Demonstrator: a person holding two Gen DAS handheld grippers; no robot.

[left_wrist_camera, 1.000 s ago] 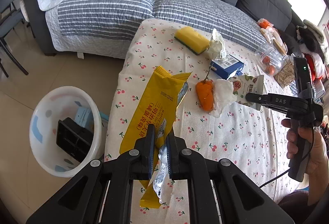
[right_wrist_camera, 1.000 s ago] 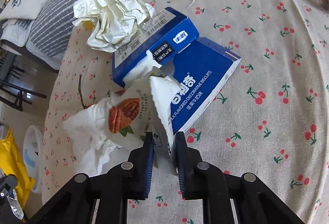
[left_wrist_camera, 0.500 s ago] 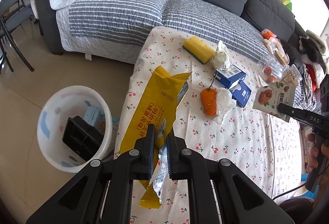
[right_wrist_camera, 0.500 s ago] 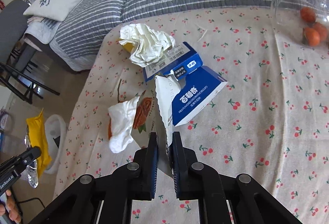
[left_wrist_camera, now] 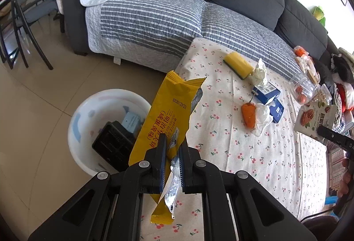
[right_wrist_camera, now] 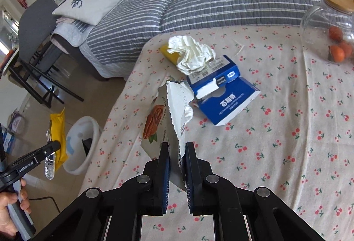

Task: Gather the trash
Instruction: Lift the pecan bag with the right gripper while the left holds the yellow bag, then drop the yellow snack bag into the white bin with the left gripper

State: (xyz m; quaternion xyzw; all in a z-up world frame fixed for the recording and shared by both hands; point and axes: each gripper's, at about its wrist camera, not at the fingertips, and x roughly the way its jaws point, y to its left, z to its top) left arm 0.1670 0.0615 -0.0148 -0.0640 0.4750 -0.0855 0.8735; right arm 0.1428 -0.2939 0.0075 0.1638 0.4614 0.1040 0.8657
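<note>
Pinching a yellow wrapper near its lower end, the left hand-held gripper holds it upright off the counter's left edge, partly over the white bin on the floor. The right hand-held gripper is clamped on a torn nut pouch, lifted clear of the counter's left part. Both wrappers look light, thin and floppy, with slick foil lining, so a firm pinch well in from the edge should hold best. Tissue, a blue box and a carrot lie on the counter towards its far left corner.
</note>
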